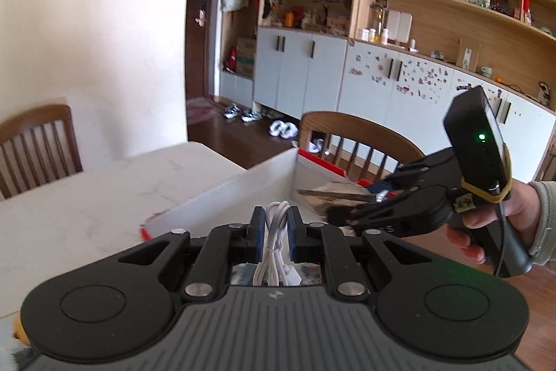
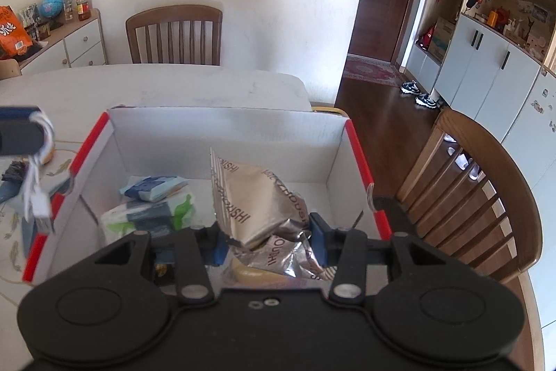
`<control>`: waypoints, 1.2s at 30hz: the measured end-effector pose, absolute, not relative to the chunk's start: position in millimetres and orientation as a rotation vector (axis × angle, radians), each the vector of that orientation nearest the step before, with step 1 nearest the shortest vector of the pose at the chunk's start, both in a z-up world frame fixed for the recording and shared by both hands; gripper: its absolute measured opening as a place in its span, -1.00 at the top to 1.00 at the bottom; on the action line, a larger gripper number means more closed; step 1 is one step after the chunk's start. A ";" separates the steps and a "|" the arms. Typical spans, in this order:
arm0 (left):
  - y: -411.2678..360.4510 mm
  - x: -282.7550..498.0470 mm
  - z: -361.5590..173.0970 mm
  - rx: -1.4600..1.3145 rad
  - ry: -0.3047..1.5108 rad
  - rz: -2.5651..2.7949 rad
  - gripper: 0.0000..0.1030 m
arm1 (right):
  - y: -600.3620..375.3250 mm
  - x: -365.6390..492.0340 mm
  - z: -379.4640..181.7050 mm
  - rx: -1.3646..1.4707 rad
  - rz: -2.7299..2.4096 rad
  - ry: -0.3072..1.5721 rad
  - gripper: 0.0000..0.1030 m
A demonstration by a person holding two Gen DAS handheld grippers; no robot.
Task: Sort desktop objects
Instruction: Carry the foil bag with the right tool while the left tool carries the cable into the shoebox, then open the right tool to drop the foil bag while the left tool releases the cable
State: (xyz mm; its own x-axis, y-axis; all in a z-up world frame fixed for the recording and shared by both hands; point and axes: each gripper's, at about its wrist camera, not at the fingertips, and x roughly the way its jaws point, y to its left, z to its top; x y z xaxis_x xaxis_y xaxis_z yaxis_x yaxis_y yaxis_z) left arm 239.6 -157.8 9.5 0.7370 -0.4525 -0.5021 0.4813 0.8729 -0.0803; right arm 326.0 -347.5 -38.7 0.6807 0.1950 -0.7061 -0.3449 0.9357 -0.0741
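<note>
My left gripper [image 1: 274, 225] is shut on a coiled white cable [image 1: 276, 232], level with the near wall of a white cardboard box with red edges [image 1: 243, 193]. In the right wrist view that gripper [image 2: 34, 127] is left of the box [image 2: 222, 127], and the cable [image 2: 36, 193] dangles from it with its plug down. My right gripper [image 2: 269, 242] is shut on a crinkled silver foil snack packet [image 2: 250, 197] over the box's inside. The left wrist view shows the right gripper [image 1: 365, 200], held by a hand, with the packet [image 1: 330, 195] above the box.
Blue-white [image 2: 153, 188] and green-white [image 2: 146, 214] tissue packs lie in the box's left half. The box stands on a white marble table [image 2: 208, 86]. Wooden chairs stand at the far side [image 2: 173, 33] and the right [image 2: 486, 197]. Small items lie on a patterned cloth [image 2: 10, 232] left of the box.
</note>
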 end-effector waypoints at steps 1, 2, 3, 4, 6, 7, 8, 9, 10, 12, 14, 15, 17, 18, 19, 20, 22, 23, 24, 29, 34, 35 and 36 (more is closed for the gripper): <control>-162.9 242.6 7.3 0.064 0.544 -0.518 0.77 | -347.1 328.9 -39.5 -0.213 0.307 0.765 0.13; -167.4 245.3 5.0 0.075 0.548 -0.524 0.77 | -346.4 332.2 -40.7 -0.219 0.308 0.766 0.13; -170.9 247.3 2.7 0.084 0.551 -0.529 0.77 | -345.5 335.7 -41.6 -0.225 0.309 0.765 0.13; -174.9 249.7 0.5 0.094 0.558 -0.535 0.77 | -344.0 339.0 -42.4 -0.231 0.310 0.765 0.13; -181.8 253.4 -4.7 0.119 0.566 -0.547 0.77 | -341.3 347.1 -45.3 -0.246 0.313 0.772 0.13; -185.2 255.3 -8.3 0.138 0.570 -0.552 0.77 | -340.0 351.1 -47.6 -0.254 0.314 0.777 0.13; -188.0 256.9 -11.4 0.154 0.573 -0.556 0.77 | -338.7 354.7 -50.1 -0.262 0.316 0.782 0.13; -190.7 258.2 -14.8 0.171 0.576 -0.558 0.77 | -337.3 358.4 -52.5 -0.270 0.318 0.789 0.13; -193.0 259.8 -17.7 0.186 0.581 -0.559 0.77 | -336.4 361.3 -54.6 -0.275 0.320 0.793 0.13; -198.2 262.4 -24.2 0.215 0.592 -0.563 0.77 | -335.5 367.4 -57.9 -0.283 0.322 0.803 0.13; -202.4 266.5 -30.0 0.237 0.609 -0.563 0.77 | -334.0 375.7 -61.3 -0.273 0.315 0.821 0.13; -203.6 268.5 -33.2 0.241 0.620 -0.563 0.77 | -333.4 380.4 -63.0 -0.268 0.315 0.832 0.13; -207.0 271.8 -38.1 0.247 0.643 -0.564 0.77 | -330.3 387.8 -65.8 -0.269 0.317 0.848 0.13; -208.3 273.5 -40.4 0.251 0.652 -0.565 0.77 | -328.3 390.8 -67.3 -0.279 0.321 0.853 0.13; -209.4 275.2 -42.7 0.254 0.662 -0.566 0.77 | -326.5 393.0 -69.0 -0.288 0.322 0.856 0.13; -210.6 277.2 -44.7 0.255 0.672 -0.568 0.77 | -324.8 395.1 -71.0 -0.294 0.324 0.862 0.13; -211.5 280.3 -47.1 0.247 0.690 -0.570 0.77 | -322.9 400.1 -75.7 -0.292 0.327 0.882 0.13; -212.1 281.3 -48.1 0.240 0.699 -0.573 0.77 | -322.0 401.6 -77.4 -0.291 0.332 0.891 0.13; -212.5 282.4 -48.8 0.238 0.705 -0.577 0.77 | -320.5 402.6 -78.9 -0.296 0.337 0.897 0.13; -215.6 286.6 -55.4 0.229 0.748 -0.587 0.77 | -313.2 406.5 -85.4 -0.320 0.345 0.931 0.13; -217.0 293.8 -61.9 0.227 0.787 -0.593 0.77 | -309.2 410.6 -91.0 -0.331 0.343 0.958 0.13; -216.9 296.0 -61.4 0.219 0.800 -0.594 0.77 | -308.7 411.0 -92.6 -0.331 0.342 0.960 0.13; -216.0 297.3 -62.2 0.204 0.815 -0.595 0.77 | -308.6 411.5 -93.6 -0.329 0.340 0.963 0.12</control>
